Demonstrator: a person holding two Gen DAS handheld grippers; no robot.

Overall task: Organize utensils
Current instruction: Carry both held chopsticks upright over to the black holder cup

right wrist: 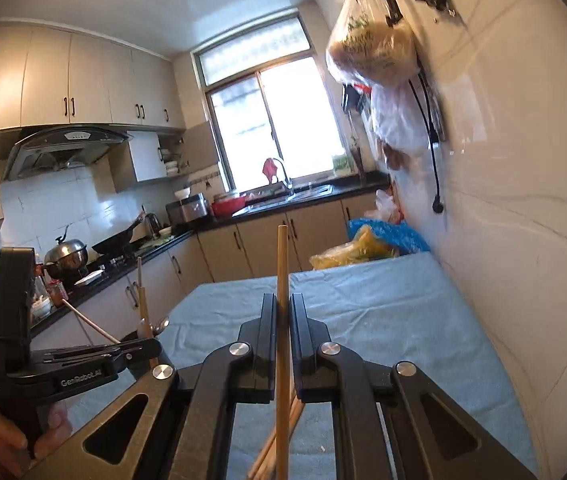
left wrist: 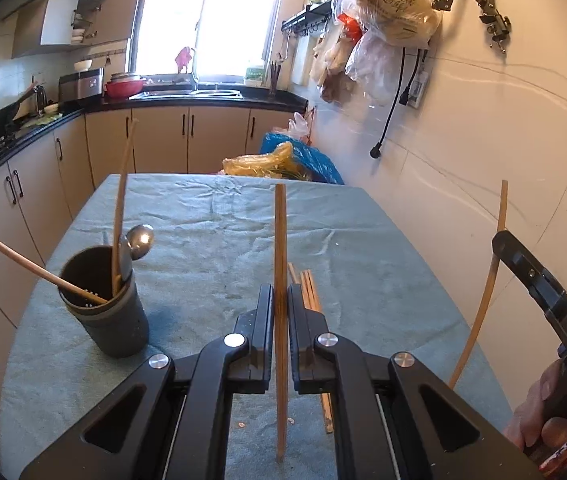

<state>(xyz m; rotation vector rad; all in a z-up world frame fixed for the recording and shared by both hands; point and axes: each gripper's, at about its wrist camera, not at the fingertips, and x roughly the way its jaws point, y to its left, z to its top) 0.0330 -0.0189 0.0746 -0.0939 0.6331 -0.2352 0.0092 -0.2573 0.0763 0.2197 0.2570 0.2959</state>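
Holding one wooden chopstick [left wrist: 280, 280] upright between its closed jaws, the left gripper [left wrist: 280, 300] has the dark utensil cup [left wrist: 103, 312] ahead and to its left, quite near. The cup stands on the table cloth [left wrist: 211, 216] and already contains two chopsticks and a metal spoon [left wrist: 141, 240] that lean outward. The held chopstick's long axis is almost vertical, so it seems only a sideways move over the cup's mouth and a lowering are needed.

The right gripper [right wrist: 282, 312] is closed too, on a second chopstick [right wrist: 282, 272], also standing upright. From its view the cup lies further left, mostly hidden behind the left gripper's body, so the left hand is judged nearer to the cup.

More chopsticks [left wrist: 309, 288] lie loose on the cloth, just right of the left gripper's fingers. The table stands against a white tiled wall [left wrist: 483, 140], in a kitchen with cabinets, a sink and a bright window [left wrist: 211, 16] beyond.
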